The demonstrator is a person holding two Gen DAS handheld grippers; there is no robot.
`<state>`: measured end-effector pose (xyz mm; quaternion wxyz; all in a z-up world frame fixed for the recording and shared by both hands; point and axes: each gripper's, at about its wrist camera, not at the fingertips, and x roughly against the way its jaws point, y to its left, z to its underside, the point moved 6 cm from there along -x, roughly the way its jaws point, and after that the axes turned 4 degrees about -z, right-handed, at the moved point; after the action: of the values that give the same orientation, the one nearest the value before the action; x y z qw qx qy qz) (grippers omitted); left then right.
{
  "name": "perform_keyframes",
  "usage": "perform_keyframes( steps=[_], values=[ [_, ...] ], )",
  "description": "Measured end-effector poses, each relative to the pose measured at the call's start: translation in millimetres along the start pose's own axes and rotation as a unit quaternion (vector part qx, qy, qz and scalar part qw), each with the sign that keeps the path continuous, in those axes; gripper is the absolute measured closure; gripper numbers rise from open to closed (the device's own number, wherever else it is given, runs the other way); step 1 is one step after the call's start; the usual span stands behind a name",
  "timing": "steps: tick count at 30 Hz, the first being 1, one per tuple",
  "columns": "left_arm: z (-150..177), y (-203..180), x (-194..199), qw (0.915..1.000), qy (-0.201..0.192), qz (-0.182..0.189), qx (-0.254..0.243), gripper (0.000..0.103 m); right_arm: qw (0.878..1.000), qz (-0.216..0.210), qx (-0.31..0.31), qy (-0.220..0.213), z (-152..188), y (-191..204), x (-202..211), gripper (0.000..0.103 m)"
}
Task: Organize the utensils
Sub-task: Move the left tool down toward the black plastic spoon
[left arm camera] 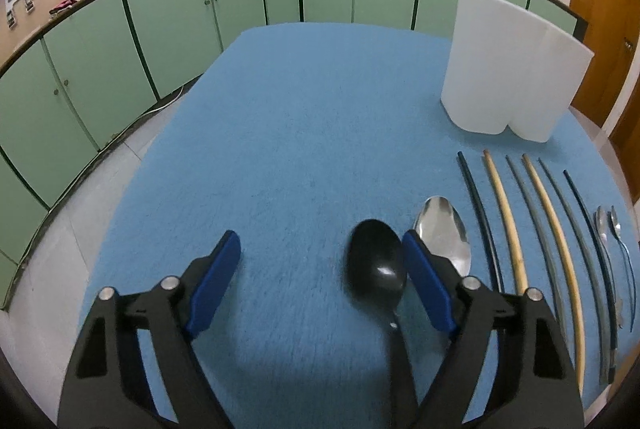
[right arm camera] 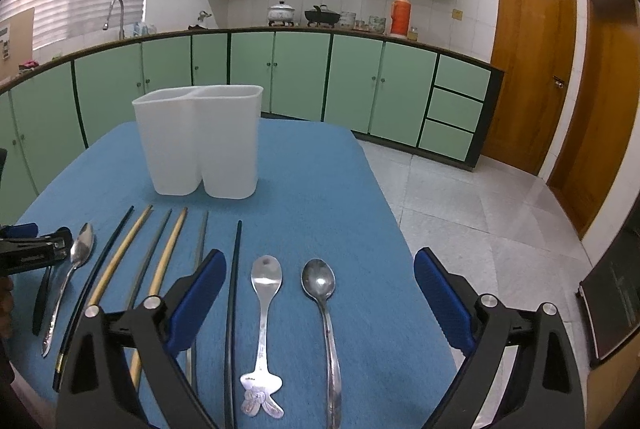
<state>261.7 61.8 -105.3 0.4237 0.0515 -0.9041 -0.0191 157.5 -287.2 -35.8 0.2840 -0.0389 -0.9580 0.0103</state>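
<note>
Six long chopsticks [right arm camera: 160, 269] and four spoons, one a glossy black plastic spoon [left arm camera: 376, 265], lie on the blue cloth [left arm camera: 280, 149]. Left gripper [left arm camera: 320, 249] wide, astride the black spoon; right gripper [right arm camera: 316, 269] wide, empty.

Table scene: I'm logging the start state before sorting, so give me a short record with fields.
surface: blue table cover
container: white two-compartment holder, upright, looks empty
chopsticks: six, laid side by side
spoons: black spoon, large steel spoon, two smaller spoons
left hand-held gripper: open, black spoon between its fingers
right hand-held gripper: open over the two smaller spoons
</note>
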Motion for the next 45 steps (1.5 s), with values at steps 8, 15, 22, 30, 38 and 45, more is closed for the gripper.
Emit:
perform_keyframes(
  steps=[8,15,22,30,38,45],
  values=[
    [-5,-5,-8,0.9998,0.003,0.018,-0.004,0.039,1.0,0.005,0.001,0.007,-2,-2,-9,0.012],
    [-3,-11,-3,0.9988,-0.002,0.047,-0.013,0.052,1.0,0.007,0.0,0.011,-2,-4,-13,0.012],
    [3,-6,5,0.9972,-0.003,0.072,-0.018,0.04,1.0,0.01,-0.003,0.016,-1,-7,-15,0.012],
    [12,-3,11,0.997,0.021,0.074,0.001,0.04,1.0,0.003,0.0,0.012,-2,-1,-12,0.012],
    [24,-6,19,0.9974,0.027,0.066,-0.015,0.04,1.0,0.0,-0.004,0.012,-2,0,-13,0.012],
    [25,-1,19,0.9971,0.034,0.064,-0.024,0.043,1.0,-0.001,-0.006,0.012,-1,2,-14,0.012]
  ],
)
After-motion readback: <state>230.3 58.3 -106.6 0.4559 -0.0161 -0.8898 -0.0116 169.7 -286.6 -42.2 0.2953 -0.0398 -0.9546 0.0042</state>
